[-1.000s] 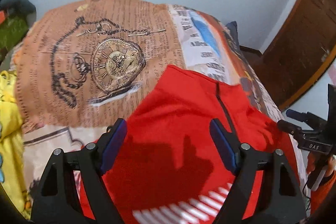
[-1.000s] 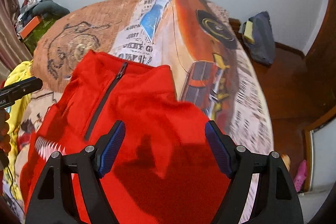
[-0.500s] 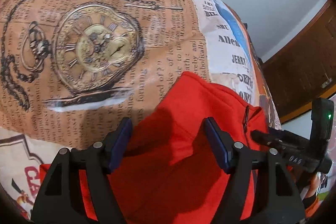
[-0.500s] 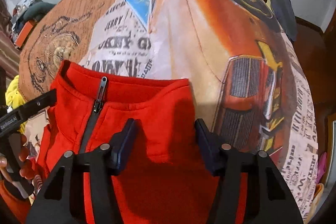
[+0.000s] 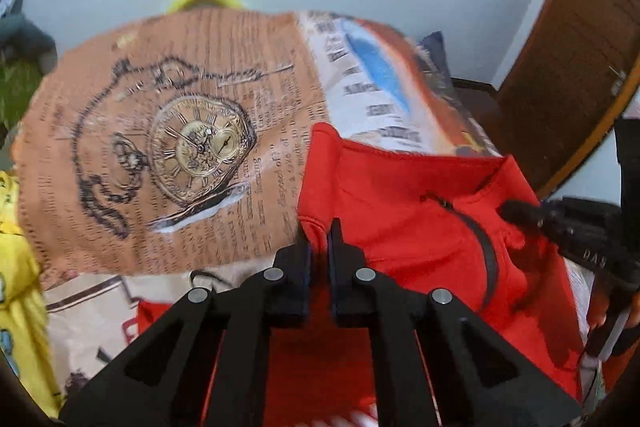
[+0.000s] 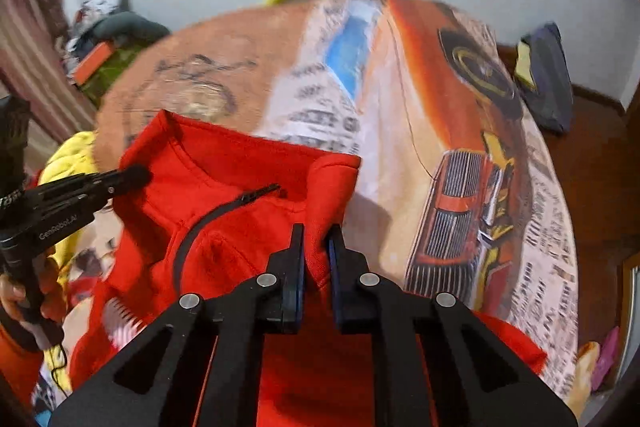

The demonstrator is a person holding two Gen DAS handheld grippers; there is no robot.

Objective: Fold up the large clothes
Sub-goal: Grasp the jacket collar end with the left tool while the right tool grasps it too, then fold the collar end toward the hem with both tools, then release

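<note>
My left gripper (image 5: 319, 239) is pinching the red top (image 5: 400, 195) at its left shoulder, just beside the collar, with a fold of cloth squeezed between the two fingers. My right gripper (image 6: 316, 243) is pinching the same top (image 6: 240, 227) at the other shoulder, where the collar edge stands up and curls over the fingertips. The top lies on the bed cover (image 5: 200, 155), its collar raised off the cover and facing the far wall, its black zip (image 6: 224, 215) running down from the neck in a curve. The lower part of the top spreads toward me under both grippers, and a white toothed print (image 6: 120, 319) shows on it at the left of the right wrist view. The cover carries a pocket-watch print (image 5: 200, 151) on brown newsprint on the left and an orange car (image 6: 468, 227) on the right. A yellow cloth (image 5: 16, 287) lies at the left edge of the bed. Both views are somewhat blurred.
</note>
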